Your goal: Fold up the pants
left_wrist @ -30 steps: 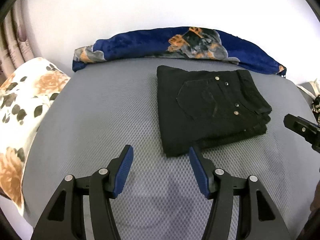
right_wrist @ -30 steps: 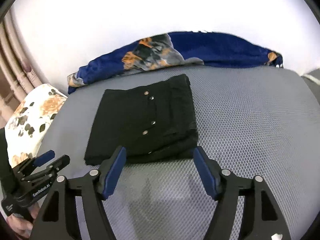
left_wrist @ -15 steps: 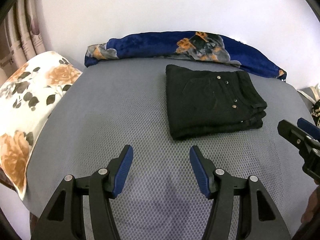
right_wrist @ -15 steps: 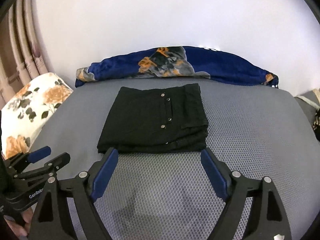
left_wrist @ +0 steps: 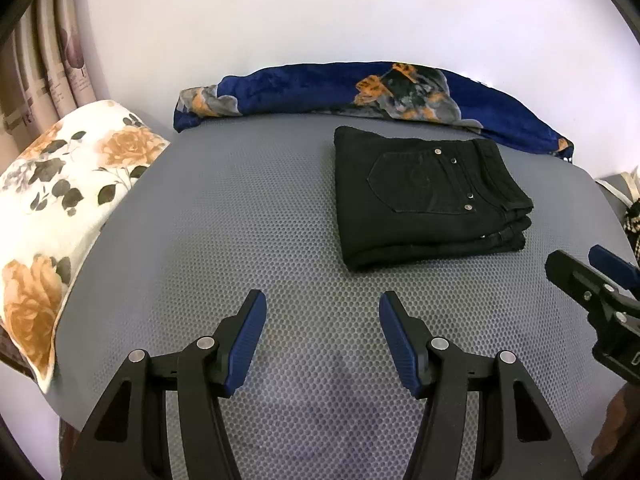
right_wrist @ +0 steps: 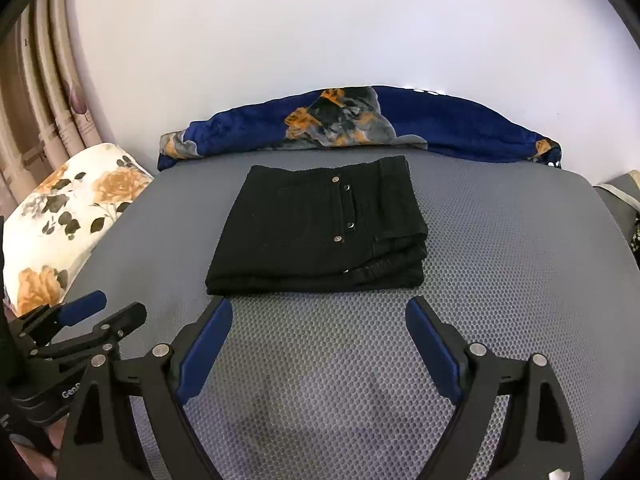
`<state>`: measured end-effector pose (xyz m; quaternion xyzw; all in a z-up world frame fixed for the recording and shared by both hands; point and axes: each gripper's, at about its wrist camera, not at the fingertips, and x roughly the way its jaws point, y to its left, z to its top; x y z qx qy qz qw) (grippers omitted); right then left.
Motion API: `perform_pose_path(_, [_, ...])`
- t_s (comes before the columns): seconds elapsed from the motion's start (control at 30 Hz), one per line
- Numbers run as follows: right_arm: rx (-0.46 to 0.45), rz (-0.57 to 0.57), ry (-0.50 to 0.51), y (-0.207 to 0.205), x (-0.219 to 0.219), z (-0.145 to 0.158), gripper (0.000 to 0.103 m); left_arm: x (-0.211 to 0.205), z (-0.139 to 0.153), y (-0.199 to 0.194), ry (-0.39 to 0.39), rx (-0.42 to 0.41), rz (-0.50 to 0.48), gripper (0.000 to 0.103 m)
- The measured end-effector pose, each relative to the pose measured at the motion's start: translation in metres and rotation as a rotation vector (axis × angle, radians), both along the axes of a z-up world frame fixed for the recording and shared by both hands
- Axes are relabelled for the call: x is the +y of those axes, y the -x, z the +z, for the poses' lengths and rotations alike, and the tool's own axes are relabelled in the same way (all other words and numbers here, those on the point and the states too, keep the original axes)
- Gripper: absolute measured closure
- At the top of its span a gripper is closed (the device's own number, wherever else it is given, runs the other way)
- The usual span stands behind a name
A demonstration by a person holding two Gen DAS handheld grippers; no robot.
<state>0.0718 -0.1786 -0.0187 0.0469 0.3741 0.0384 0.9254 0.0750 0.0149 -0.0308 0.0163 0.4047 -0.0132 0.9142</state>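
- Nearest the lens, the left black two-finger gripper with blue ribbed pads (left_wrist: pixel 322 328) hangs with its jaws apart and nothing between them, short of the folded black denim pants (left_wrist: pixel 424 196) and above bare grey honeycomb-mesh bed cover (left_wrist: pixel 240 216)
- The right black two-finger gripper with blue pads (right_wrist: pixel 319 330) is opening, its jaws spreading wide just short of the pants' near edge, no cloth between them; a released stance that suggests the folding is finished
- The pants lie in a compact rectangle in the middle of the cover, back pocket and metal rivets facing up, layered edges stacked at the right side; judged from this neat stack, little or nothing of the task remains
- Left of the pants, well apart, a white pillow printed with orange roses (left_wrist: pixel 60 208) rests at the cover's edge
- Behind the pants, against the pale wall, a rolled dark-blue plush blanket with orange and grey pattern (right_wrist: pixel 360 128) runs the width of the bed; beige pleated curtains (right_wrist: pixel 36 92) hang far left of the pants
- Nothing stands between either gripper and the pants
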Motion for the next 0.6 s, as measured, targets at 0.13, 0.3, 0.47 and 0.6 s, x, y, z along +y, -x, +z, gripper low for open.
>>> perform_pose_path(0.13, [0.002, -0.005, 0.004, 0.0006, 0.001, -0.0036, 0.016, -0.0006, -0.001, 0.0006, -0.006, 0.005, 0.003, 0.043])
perform_pose_path(0.3, [-0.005, -0.002, 0.021, 0.0021, 0.0039, -0.0048, 0.016, -0.003, -0.0029, 0.0013, -0.013, 0.009, 0.001, 0.043])
perform_pose_path(0.47, [-0.007, -0.004, 0.019, 0.0024, 0.0044, -0.0049, 0.016, -0.0047, -0.0052, 0.0023, -0.013, 0.013, 0.0, 0.043])
perform_pose_path(0.6, [-0.01, -0.006, 0.02, 0.003, 0.0039, -0.0071, 0.016, -0.0066, -0.0087, 0.0029, -0.018, 0.022, -0.004, 0.043])
